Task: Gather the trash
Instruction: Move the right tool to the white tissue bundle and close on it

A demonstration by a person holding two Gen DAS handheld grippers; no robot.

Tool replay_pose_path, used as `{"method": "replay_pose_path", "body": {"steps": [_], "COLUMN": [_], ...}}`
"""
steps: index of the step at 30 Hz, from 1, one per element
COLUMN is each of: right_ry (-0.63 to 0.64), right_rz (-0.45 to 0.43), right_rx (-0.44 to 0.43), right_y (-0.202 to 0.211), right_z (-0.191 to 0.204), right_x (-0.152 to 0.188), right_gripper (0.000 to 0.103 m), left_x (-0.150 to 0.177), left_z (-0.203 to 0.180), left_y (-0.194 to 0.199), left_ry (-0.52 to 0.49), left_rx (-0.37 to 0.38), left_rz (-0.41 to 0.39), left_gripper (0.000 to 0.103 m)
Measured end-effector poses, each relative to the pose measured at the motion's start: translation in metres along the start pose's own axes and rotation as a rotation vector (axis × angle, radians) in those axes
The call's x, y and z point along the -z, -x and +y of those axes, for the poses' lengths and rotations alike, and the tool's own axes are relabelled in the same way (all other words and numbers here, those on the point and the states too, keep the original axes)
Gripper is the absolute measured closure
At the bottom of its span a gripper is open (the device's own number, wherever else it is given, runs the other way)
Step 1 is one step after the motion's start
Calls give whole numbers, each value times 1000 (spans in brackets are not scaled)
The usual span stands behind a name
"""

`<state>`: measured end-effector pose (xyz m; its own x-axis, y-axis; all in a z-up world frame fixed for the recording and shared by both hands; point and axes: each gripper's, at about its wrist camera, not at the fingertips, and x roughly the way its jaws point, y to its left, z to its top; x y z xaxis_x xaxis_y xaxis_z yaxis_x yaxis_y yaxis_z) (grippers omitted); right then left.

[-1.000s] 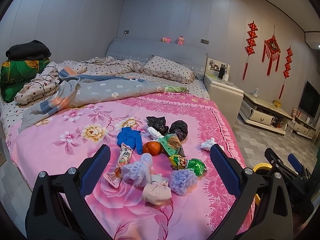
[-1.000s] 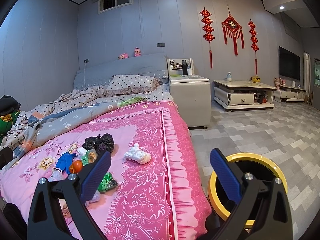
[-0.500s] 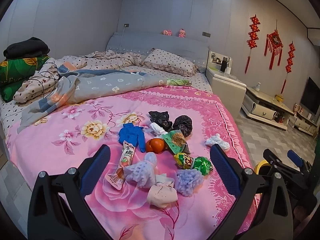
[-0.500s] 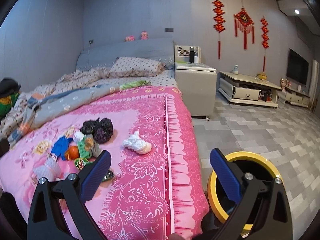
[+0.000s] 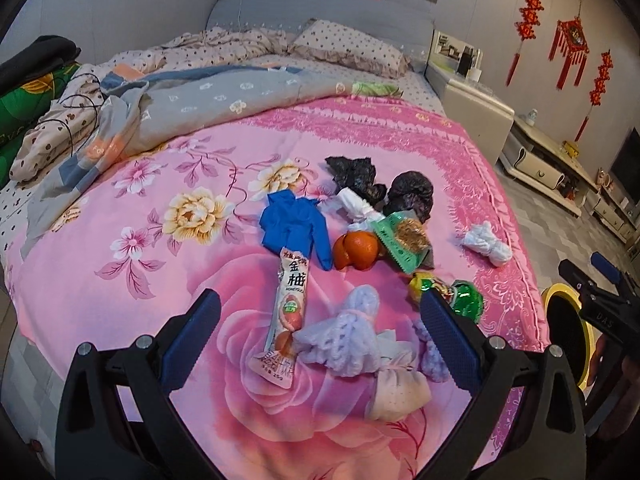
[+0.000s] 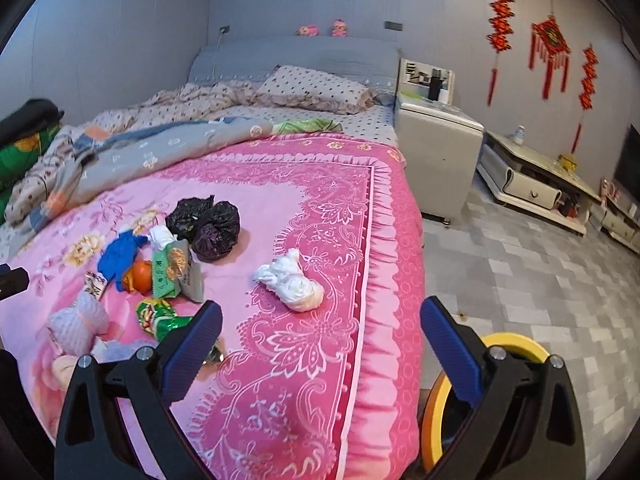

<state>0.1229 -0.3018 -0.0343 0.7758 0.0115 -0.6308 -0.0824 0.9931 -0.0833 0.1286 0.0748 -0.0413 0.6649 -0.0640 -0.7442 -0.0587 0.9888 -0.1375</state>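
Trash lies on the pink bedspread: a snack wrapper, a blue glove, an orange peel, black bags, a green packet, a shiny green wrapper, white foam nets and a white wad. My left gripper is open and empty, just above the foam nets and wrapper. My right gripper is open and empty over the bed's right edge, near the white wad. A yellow-rimmed bin stands on the floor beside the bed.
A rumpled grey quilt and pillows lie at the head of the bed. A white nightstand and a low TV cabinet stand on the tiled floor to the right.
Both grippers have moved forward and tilted down toward the bed, so the trash looks nearer. The jaws have stayed open and nothing on the bed has moved.
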Motion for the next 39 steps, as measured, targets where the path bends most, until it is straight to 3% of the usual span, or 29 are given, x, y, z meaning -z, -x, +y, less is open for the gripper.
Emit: {"method": "replay_pose_path", "body": {"steps": [5, 9, 13, 24, 26, 29, 39], "right_ry": [-1, -16, -25, -23, -18, -29, 17], "right_rz": [103, 159, 201, 228, 231, 237, 254], "right_rx": [4, 34, 11, -27, -24, -32, -51], "right_y": [-49, -82, -104, -137, -140, -145, -161], "right_z": [-3, -6, 0, 18, 18, 15, 18], "right_x": [-13, -20, -24, -28, -25, -23, -17], "right_gripper": [7, 7, 7, 7, 7, 7, 20], "left_x": [-10, -17, -21, -20, -19, -18, -17], "left_z": [18, 25, 27, 33, 33, 32, 24], "left_y": [-32, -52, -66, -102, -108, -115, -132], "left_ry": [30, 24, 30, 27, 32, 19, -10], "left_rx": [-7, -14, -14, -71, -62, -65, -47], "left_rz": [90, 125, 160, 204, 212, 216, 225], "left_gripper": [7, 7, 7, 9, 16, 17, 27]}}
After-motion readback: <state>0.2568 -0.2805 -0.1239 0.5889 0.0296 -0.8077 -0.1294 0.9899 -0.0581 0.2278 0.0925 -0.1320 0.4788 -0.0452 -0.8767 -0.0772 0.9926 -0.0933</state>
